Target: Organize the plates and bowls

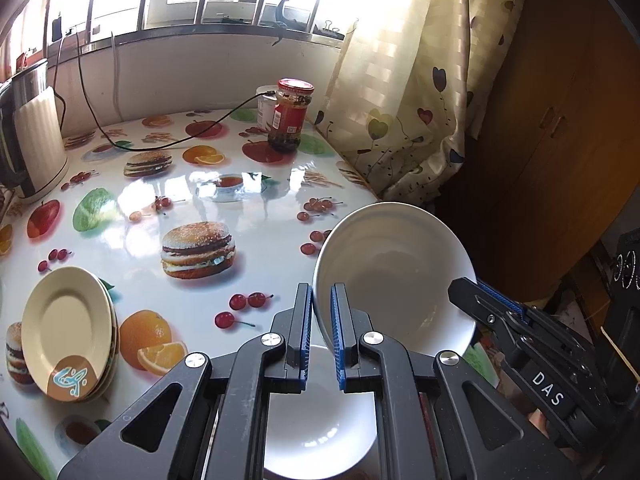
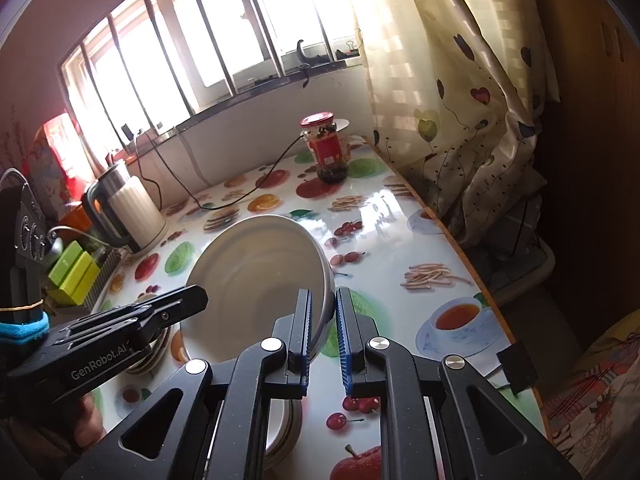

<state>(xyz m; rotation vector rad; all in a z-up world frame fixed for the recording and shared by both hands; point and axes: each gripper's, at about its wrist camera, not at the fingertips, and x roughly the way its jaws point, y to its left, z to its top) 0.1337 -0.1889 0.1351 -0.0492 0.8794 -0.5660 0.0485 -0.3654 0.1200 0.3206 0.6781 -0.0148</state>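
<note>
My glossy, fruit-printed table point(image 1: 192, 200) carries a cream plate stack point(image 1: 66, 334) at left. Both tongs reach in level: my left tongs point(image 1: 321, 334) and right tongs point(image 2: 324, 338) each pinch opposite rims of the smooth white bowl point(image 1: 396, 272), tilted above a second bowl point(image 1: 320, 428).

"DAS" on right gripper point(image 1: 464, 292); "GenRobot.AI" on left gripper point(image 2: 196, 294).
</note>
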